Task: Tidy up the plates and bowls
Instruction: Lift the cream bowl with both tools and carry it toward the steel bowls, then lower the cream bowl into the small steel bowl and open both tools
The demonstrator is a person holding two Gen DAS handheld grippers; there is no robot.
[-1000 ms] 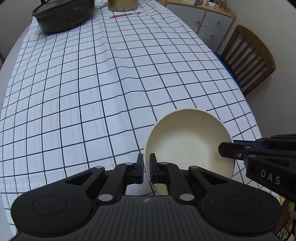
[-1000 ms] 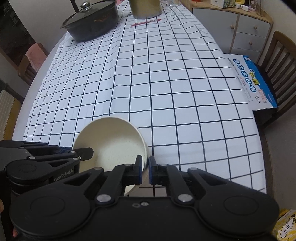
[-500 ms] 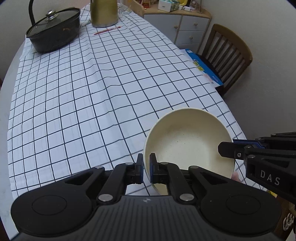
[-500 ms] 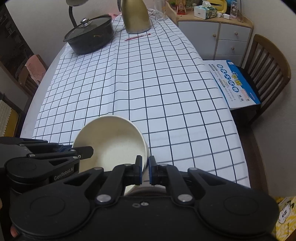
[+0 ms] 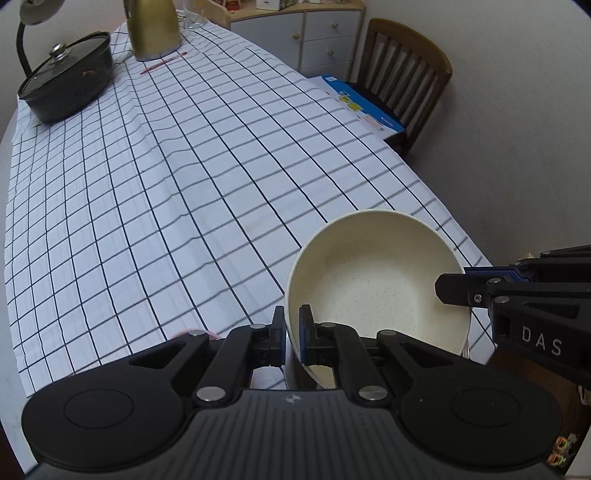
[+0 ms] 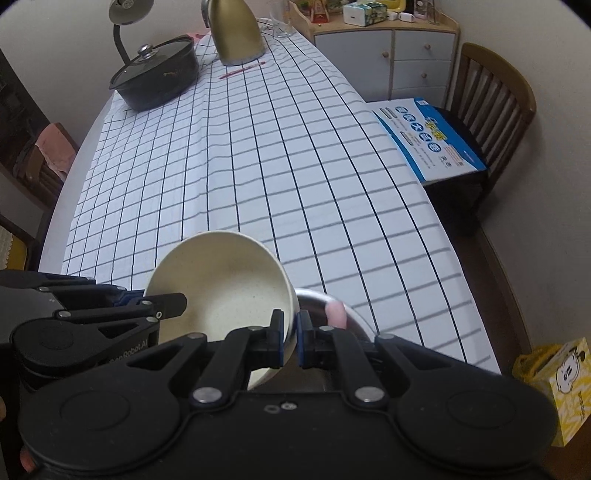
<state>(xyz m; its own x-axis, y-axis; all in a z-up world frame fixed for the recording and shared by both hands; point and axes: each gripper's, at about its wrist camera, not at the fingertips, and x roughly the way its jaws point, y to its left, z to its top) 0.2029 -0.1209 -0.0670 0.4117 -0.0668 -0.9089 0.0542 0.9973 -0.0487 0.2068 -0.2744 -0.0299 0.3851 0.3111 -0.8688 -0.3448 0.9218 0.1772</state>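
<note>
A cream bowl hangs tilted above the near end of the checked tablecloth. My left gripper is shut on the bowl's near-left rim, one finger inside and one outside. My right gripper is shut on the opposite rim of the same cream bowl. In each wrist view the other gripper's fingers show on the far rim: the right fingertips and the left fingertips. Under the bowl, a shiny metal dish with something pink in it peeks out, mostly hidden.
At the table's far end stand a black lidded pot, a gold kettle, a red pen and a lamp. A wooden chair holding a blue-and-white box stands on the right, with a drawer cabinet behind.
Both grippers have drawn back toward the table's near edge and risen, carrying the bowl along. More of the far end and the room now shows. The metal dish has come into view below.
</note>
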